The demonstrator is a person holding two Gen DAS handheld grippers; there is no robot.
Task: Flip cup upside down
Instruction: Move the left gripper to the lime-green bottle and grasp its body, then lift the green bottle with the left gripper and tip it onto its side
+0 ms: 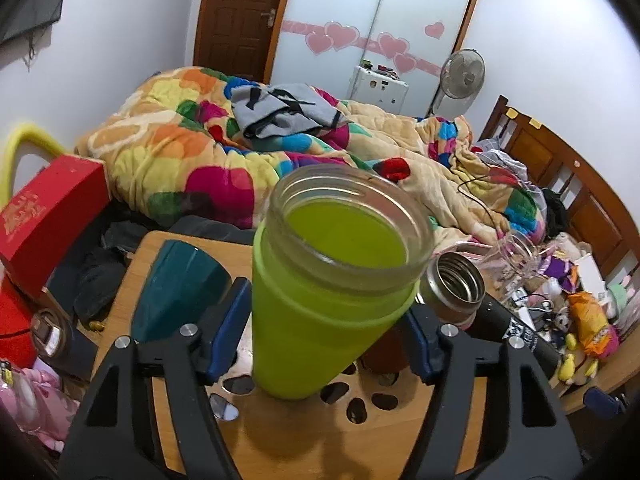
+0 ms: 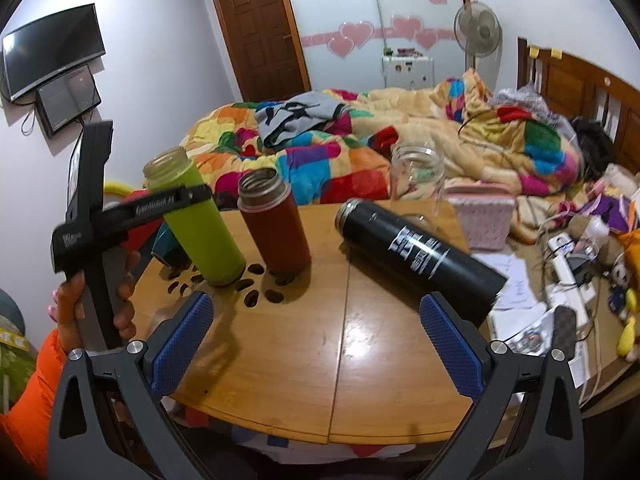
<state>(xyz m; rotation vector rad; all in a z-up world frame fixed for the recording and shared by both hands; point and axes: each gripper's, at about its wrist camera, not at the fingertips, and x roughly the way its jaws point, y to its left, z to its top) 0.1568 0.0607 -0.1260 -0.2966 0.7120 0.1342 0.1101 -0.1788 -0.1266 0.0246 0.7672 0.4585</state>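
A lime-green cup (image 1: 320, 312) with a clear glass rim stands upright, mouth up, on the wooden table (image 1: 304, 440). My left gripper (image 1: 322, 332) is shut on its body, blue pads on both sides. In the right wrist view the green cup (image 2: 196, 220) leans slightly with the left gripper across its upper part. My right gripper (image 2: 316, 344) is open and empty over the table's near side (image 2: 320, 380). A black flask (image 2: 416, 256) lies on its side just beyond its right finger.
A red-brown flask (image 2: 276, 224) stands upright beside the green cup. A teal cup (image 1: 176, 284) sits upside down at the left. A clear glass jar (image 2: 416, 180) stands at the table's far edge. A bed with a colourful quilt (image 2: 360, 148) lies behind; clutter lies to the right.
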